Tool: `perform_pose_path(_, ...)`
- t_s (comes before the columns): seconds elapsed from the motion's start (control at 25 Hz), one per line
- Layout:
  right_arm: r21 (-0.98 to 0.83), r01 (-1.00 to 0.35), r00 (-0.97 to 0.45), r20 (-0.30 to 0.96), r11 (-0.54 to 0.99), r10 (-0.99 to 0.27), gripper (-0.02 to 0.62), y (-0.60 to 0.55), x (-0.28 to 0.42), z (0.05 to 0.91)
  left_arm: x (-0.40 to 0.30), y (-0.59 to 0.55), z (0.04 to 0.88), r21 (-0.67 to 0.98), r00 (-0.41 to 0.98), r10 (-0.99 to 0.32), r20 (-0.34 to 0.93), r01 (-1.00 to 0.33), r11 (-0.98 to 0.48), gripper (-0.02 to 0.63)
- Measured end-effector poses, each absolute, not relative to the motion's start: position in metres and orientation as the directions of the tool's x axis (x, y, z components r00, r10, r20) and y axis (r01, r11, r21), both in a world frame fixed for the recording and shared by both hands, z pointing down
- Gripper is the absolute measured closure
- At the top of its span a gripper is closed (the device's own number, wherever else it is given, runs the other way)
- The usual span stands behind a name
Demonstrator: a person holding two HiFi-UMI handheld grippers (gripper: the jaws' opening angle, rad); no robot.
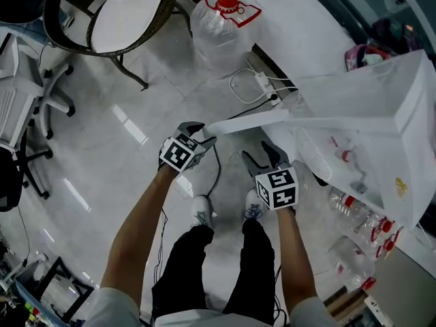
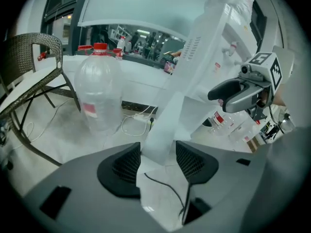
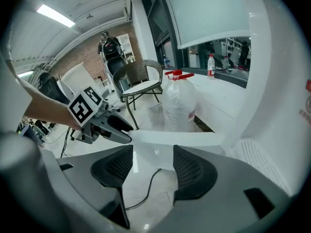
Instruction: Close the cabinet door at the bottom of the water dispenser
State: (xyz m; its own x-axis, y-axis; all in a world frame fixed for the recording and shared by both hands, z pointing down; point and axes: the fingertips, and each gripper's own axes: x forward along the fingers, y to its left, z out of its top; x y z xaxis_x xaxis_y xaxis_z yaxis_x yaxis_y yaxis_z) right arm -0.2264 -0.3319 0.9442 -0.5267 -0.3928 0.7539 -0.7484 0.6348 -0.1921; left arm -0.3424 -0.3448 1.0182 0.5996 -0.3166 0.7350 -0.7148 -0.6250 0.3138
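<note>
while both point steeply down, left gripper (image 1: 201, 133) gapes astride cabinet door (image 1: 252, 119) edge; right gripper (image 1: 257, 152) gapes empty.

Jug (image 1: 219, 27) behind door (image 1: 248, 120); chair (image 1: 126, 16) L

The floor (image 1: 122, 135) is presenting as glossy polished tile (light streaks reflecting). The cabinet door (image 1: 252, 120) is showing smooth white plastic. The water jug (image 1: 218, 29) is appearing as clear plastic. The chair (image 1: 126, 16) is showing woven wicker. The left gripper (image 2: 158, 152) pads (image 2: 127, 165) are looking matt and ribbed.
</note>
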Motion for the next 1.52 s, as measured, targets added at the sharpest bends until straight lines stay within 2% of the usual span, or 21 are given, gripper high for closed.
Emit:
perform_pose_path(0.4,-0.206,-0.821,-0.472,0.769,0.532,-0.431,0.319,-0.269,-0.186,0.939,-0.323,-0.311,1.015,0.329,0.578,-0.341,0.741,-0.756,-0.566,0.367)
perform_pose_path(0.6,-0.219,-0.842,-0.468,0.752,0.492,-0.465,0.318,-0.229,-0.153,0.930,-0.302,-0.270,1.019,0.316,0.545,-0.355,0.759,-0.786,-0.531,0.390)
perform_pose_path(0.72,-0.217,-0.844,-0.469,0.741,0.490,-0.480,0.318,-0.202,-0.121,0.923,-0.284,-0.246,1.025,0.329,0.516,-0.378,0.768,-0.826,-0.458,0.402)
perform_pose_path(1.04,-0.217,-0.836,-0.474,0.749,0.504,-0.464,0.318,-0.141,-0.015,0.926,-0.201,-0.185,1.030,0.386,0.485,-0.414,0.770,-0.872,-0.302,0.407)
perform_pose_path(1.52,-0.191,-0.846,-0.461,0.732,0.498,-0.502,0.318,-0.113,0.110,0.905,-0.079,-0.165,1.029,0.378,0.466,-0.405,0.786,-0.882,-0.282,0.402)
